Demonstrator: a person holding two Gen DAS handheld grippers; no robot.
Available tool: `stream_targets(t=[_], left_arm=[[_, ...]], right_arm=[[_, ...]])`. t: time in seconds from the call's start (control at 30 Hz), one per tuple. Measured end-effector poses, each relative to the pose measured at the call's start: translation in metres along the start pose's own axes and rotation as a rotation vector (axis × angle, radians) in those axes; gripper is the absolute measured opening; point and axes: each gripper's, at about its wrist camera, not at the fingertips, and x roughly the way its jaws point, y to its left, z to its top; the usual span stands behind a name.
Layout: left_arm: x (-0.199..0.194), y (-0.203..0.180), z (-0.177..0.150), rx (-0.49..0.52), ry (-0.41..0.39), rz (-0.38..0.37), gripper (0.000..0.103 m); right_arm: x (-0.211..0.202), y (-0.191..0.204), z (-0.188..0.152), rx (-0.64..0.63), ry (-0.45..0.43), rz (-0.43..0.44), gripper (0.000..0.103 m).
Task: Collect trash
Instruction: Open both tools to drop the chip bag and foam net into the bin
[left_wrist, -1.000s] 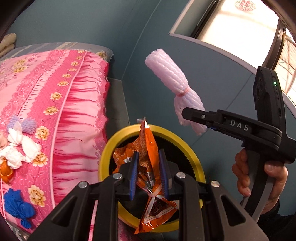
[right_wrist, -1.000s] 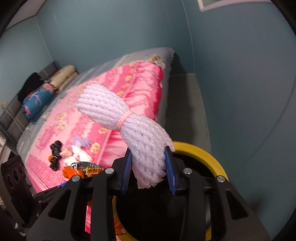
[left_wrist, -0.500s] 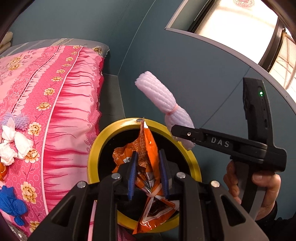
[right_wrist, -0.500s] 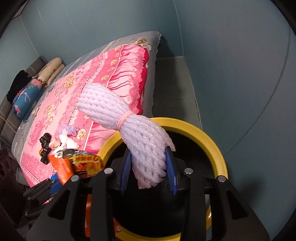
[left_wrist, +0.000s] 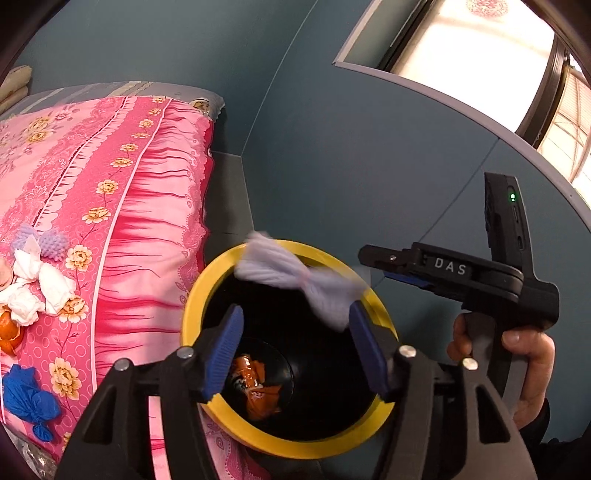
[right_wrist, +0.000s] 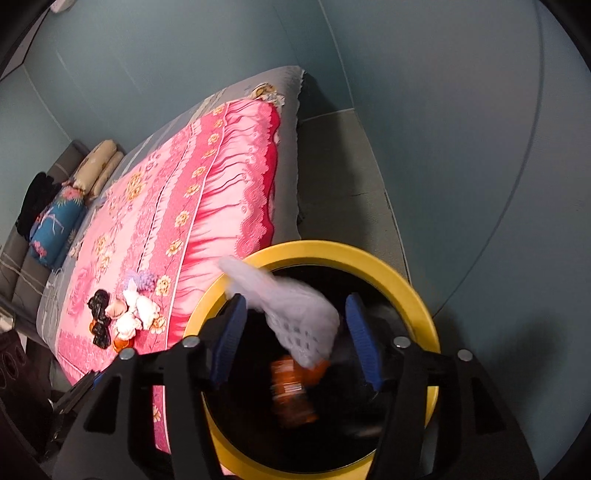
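A black bin with a yellow rim (left_wrist: 210, 280) stands beside the bed. My left gripper (left_wrist: 295, 343) hangs over it, its jaws opening with nothing between them. The orange snack wrapper (left_wrist: 256, 384) lies at the bottom of the bin. The white foam net (left_wrist: 295, 277), blurred, drops across the bin's mouth. In the right wrist view my right gripper (right_wrist: 295, 332) is over the bin rim (right_wrist: 332, 251), jaws opening. The foam net (right_wrist: 299, 317) falls loose between them, touching neither pad. The orange wrapper (right_wrist: 291, 387) shows blurred below it. A hand (left_wrist: 524, 354) holds the right gripper (left_wrist: 373, 258).
The bed with a pink flowered cover (left_wrist: 122, 206) runs along the left of the bin. On it lie white tissues (left_wrist: 33, 291), a purple foam piece (left_wrist: 53, 240), orange peel (left_wrist: 9, 332), a blue bag (left_wrist: 26, 398) and a black bag (right_wrist: 99, 317). Blue-grey walls close in on the right.
Both grippers have opened. The orange wrapper left the left gripper and fell into the bin. The foam net slipped from the right gripper, which came lower over the bin.
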Motion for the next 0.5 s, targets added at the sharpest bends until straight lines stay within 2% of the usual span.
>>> stream_targets(t=[0.1, 0.4, 0.5], left_arm=[[-0.005, 0.008, -0.002, -0.014, -0.015, 0.030, 0.069], [-0.030, 0.040, -0.011, -0.060, -0.062, 0.156, 0.083], [-0.040, 0.046, -0.011, -0.058, -0.076, 0.194, 0.086]], right_arm=[[0.001, -0.004, 0.002, 0.018, -0.007, -0.002, 0.060], [0.014, 0.002, 0.005, 0.035, -0.023, 0.029, 0.072], [0.014, 0.012, 0.007, 0.027, -0.039, 0.064, 0.077]])
